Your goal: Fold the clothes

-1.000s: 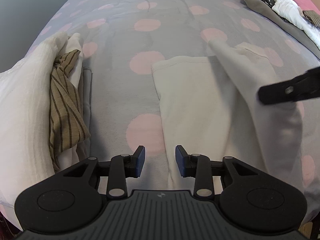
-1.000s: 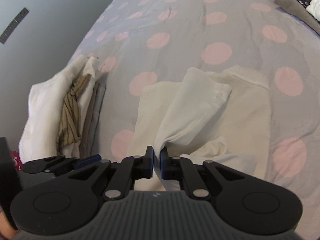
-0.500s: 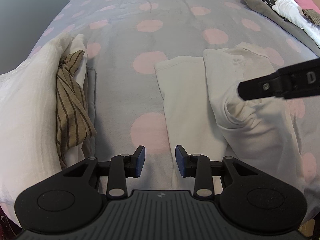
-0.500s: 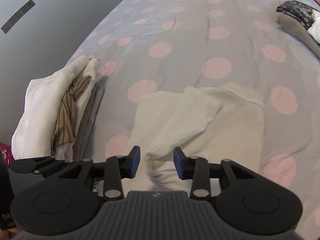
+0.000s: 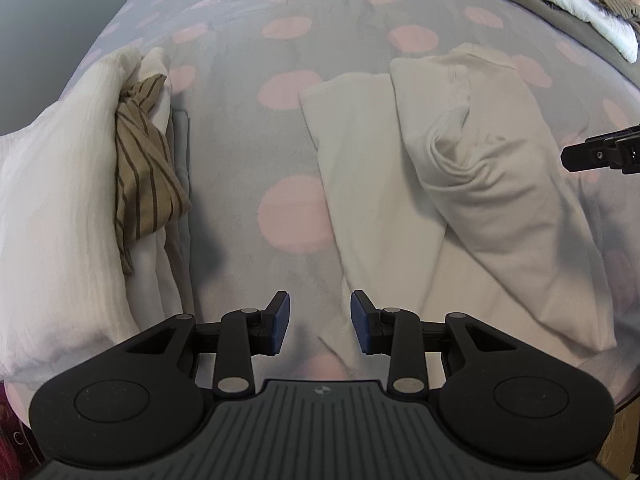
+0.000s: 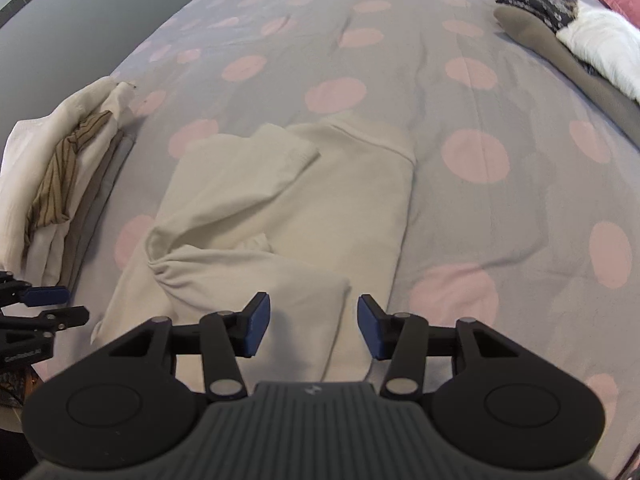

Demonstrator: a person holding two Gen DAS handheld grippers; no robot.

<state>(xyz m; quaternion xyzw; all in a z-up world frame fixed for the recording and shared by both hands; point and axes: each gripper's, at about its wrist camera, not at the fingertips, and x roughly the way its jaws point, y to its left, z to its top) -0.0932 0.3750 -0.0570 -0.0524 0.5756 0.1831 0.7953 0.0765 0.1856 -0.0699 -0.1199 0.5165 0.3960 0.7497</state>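
Both hand-held grippers, left and right, gape wide, holding nothing, above the near edge of the cream shirt on the bed.

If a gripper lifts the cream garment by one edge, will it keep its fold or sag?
The cream garment would probably sag: its folded-over sleeve already bunches into soft wrinkles. It looks light, lying thin on the dotted bedspread. Pushed, it would likely rumple rather than slide whole.
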